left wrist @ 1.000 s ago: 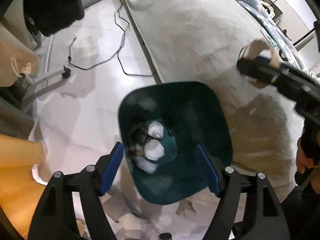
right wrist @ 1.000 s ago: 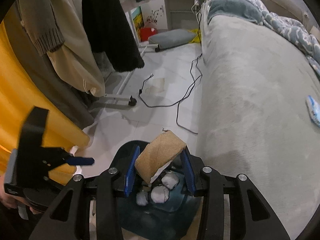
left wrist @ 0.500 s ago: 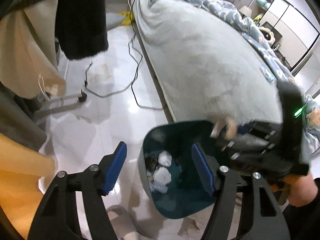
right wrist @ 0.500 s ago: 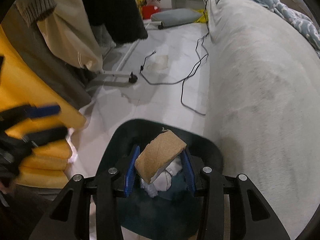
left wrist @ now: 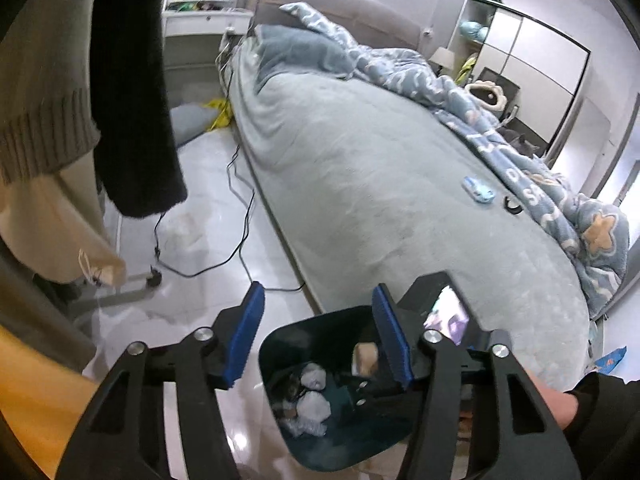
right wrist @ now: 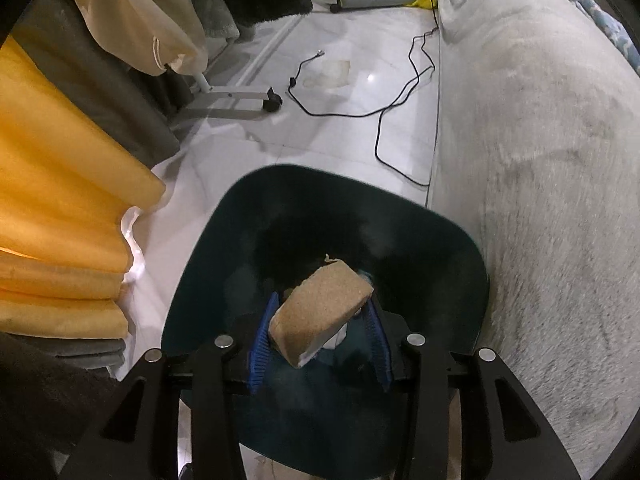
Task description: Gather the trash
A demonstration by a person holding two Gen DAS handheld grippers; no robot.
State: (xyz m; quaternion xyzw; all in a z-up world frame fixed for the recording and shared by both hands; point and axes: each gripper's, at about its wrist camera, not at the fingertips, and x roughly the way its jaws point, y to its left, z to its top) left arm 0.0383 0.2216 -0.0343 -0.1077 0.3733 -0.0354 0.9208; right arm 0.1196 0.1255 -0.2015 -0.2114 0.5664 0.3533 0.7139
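A dark teal bin (left wrist: 352, 444) stands on the floor beside the bed, with white crumpled tissues (left wrist: 316, 404) inside. My left gripper (left wrist: 317, 292) hovers above the bin's near rim; its jaws are closing with nothing between them. In the right wrist view my right gripper (right wrist: 322, 308) is shut on a flattened brown cardboard tube (right wrist: 320, 316), held low over the mouth of the bin (right wrist: 300, 220). The left wrist view shows the tube (left wrist: 366, 356) just inside the bin. A blue wrapper (left wrist: 478, 190) and a small black item (left wrist: 512, 206) lie on the bed.
The grey bed (left wrist: 380, 184) borders the bin on the right, with a blue quilt (left wrist: 520, 152) at its far side. A black cable (right wrist: 384, 108) trails over the white floor. Hanging clothes (left wrist: 132, 120) on a wheeled rack (right wrist: 240, 100) and yellow fabric (right wrist: 60, 184) crowd the left.
My left gripper has risen and tilted up, so the bed now fills its view, and its jaws have narrowed. My right gripper has sunk with the cardboard tube towards the bin's mouth.
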